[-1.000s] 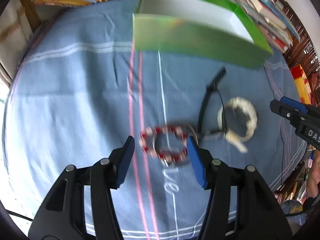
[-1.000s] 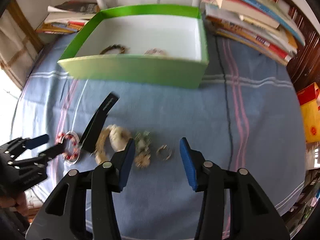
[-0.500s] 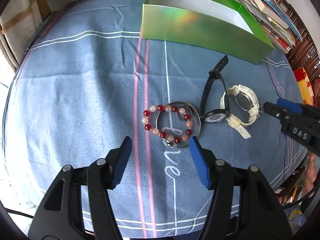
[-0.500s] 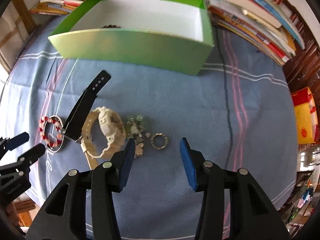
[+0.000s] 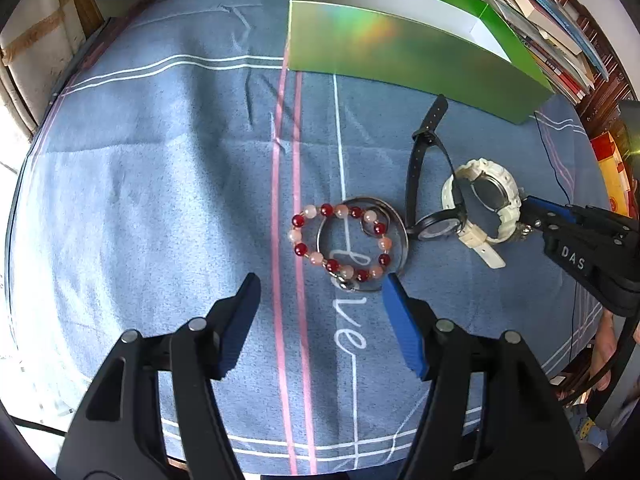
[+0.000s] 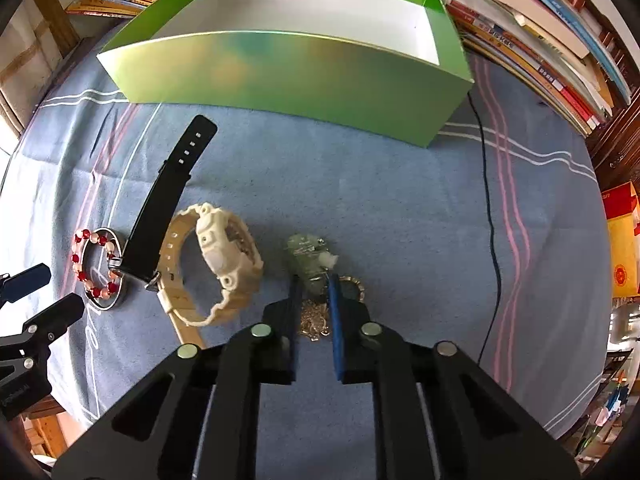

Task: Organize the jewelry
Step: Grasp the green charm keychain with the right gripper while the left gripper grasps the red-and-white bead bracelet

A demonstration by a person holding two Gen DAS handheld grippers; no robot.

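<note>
While the left gripper point(image 5: 320, 280) hung with its blue-padded jaws spread wide just short of the beaded bracelet point(image 5: 340, 242), the right gripper point(image 6: 313, 280) had its jaws drawn in tight around a pale green stone pendant point(image 6: 306, 254), with a tangle of fine gold chain point(image 6: 314, 322) bunched between the pads. Whether the pads actually pinched the pendant was hard to call from that angle. Round red and pink beads, glossy, lay looped over a thin silver bangle point(image 5: 394, 220). Beside them sat a black strap watch point(image 5: 424, 184), flat band stretched toward the box, round glass face touching the bangle's edge. Next along was a chunky cream resin watch point(image 5: 486, 200), knobbly case, strap curled. A small gold ring point(image 6: 356, 286) peeked out at the right jaw. All of it rested on a blue woven cloth point(image 5: 160, 180) with pink and white stripes and white script reading "love". Behind stood a shiny green cardboard box point(image 6: 304, 72), white inside, iridescent sheen on its wall. "DAS" showed in white on the right gripper's black body. Stacked books point(image 6: 540, 40) lined the back.
</note>
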